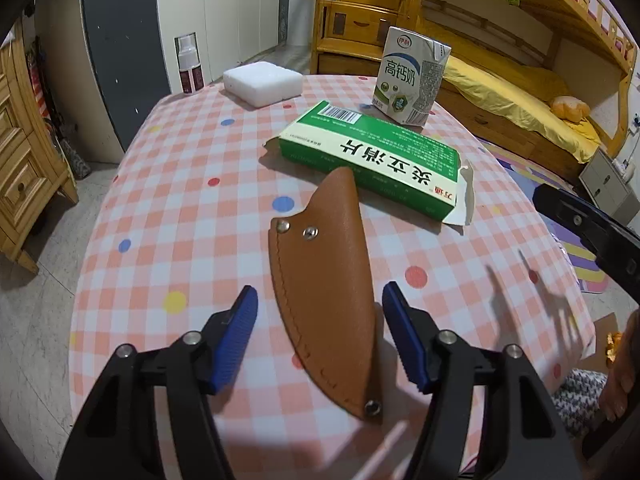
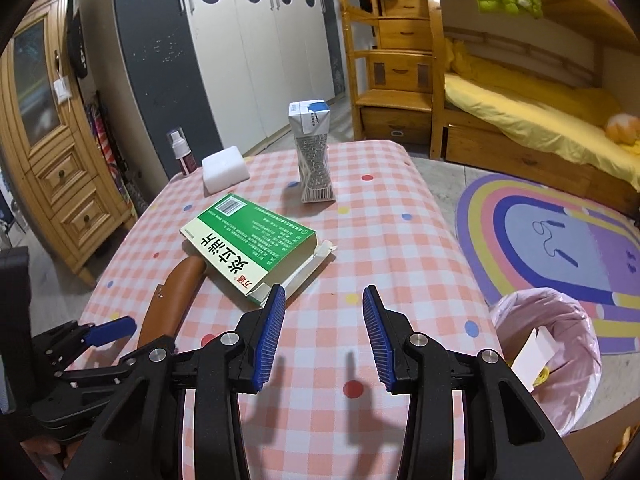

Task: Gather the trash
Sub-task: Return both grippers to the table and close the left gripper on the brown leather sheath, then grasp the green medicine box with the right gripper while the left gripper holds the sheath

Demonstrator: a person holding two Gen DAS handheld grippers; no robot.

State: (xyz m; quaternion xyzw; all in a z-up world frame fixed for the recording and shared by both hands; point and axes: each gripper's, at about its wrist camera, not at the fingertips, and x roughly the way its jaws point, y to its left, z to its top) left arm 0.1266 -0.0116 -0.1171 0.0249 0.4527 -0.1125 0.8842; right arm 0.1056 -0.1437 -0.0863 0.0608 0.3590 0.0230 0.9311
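Observation:
A green and white medicine box (image 1: 372, 160) (image 2: 252, 246) with an open end flap lies mid-table. A milk carton (image 1: 412, 76) (image 2: 314, 152) stands behind it. A brown leather sheath (image 1: 328, 292) (image 2: 172, 296) lies in front of the box. My left gripper (image 1: 320, 304) is open, its blue pads on either side of the sheath's lower part; it also shows in the right wrist view (image 2: 108, 330). My right gripper (image 2: 324, 300) is open and empty above the cloth, just right of the box's open end. A bin with a pink bag (image 2: 548, 344) stands on the floor to the right.
The table has a pink checked cloth (image 1: 192, 208) (image 2: 400, 248). A white foam block (image 1: 262, 82) (image 2: 224, 168) and a spray bottle (image 1: 190, 66) (image 2: 182, 154) sit at the far left. A rainbow rug (image 2: 560, 236), bunk bed (image 2: 540, 120) and wooden cabinet (image 2: 52, 152) surround the table.

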